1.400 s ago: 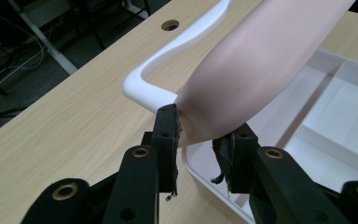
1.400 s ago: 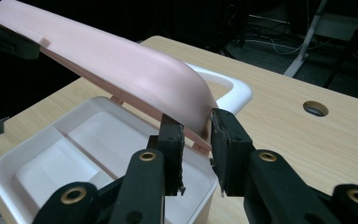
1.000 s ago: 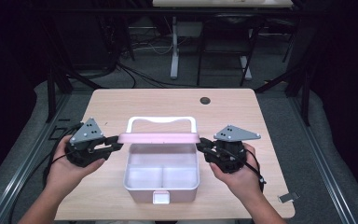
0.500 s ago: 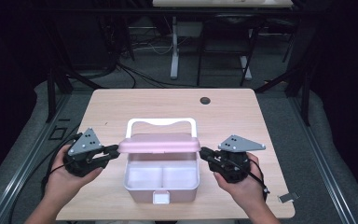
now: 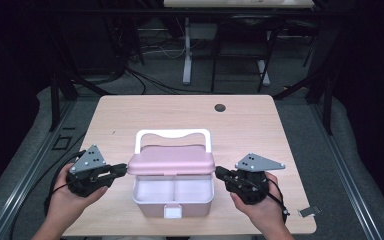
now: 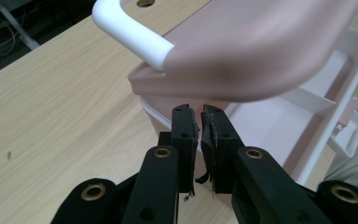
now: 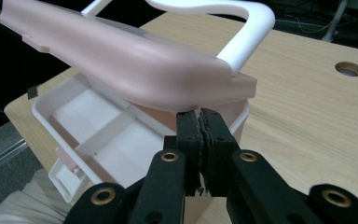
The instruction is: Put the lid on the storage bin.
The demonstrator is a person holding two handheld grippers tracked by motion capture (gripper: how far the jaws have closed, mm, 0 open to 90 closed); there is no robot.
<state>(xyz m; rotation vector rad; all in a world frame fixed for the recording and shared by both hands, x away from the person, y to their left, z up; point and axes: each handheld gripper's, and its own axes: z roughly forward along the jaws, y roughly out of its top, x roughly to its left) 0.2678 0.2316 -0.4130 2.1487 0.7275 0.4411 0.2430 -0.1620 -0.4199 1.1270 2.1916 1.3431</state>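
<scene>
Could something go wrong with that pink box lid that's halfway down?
Maybe. The pink lid hangs half open over the white box, with the left gripper and the right gripper at its two ends, their jaws just closing with nothing between them. If one side drops first, the lid might slam or twist. The latch sticks out toward the table's front edge, so a hard push could slide the box toward the person.
</scene>
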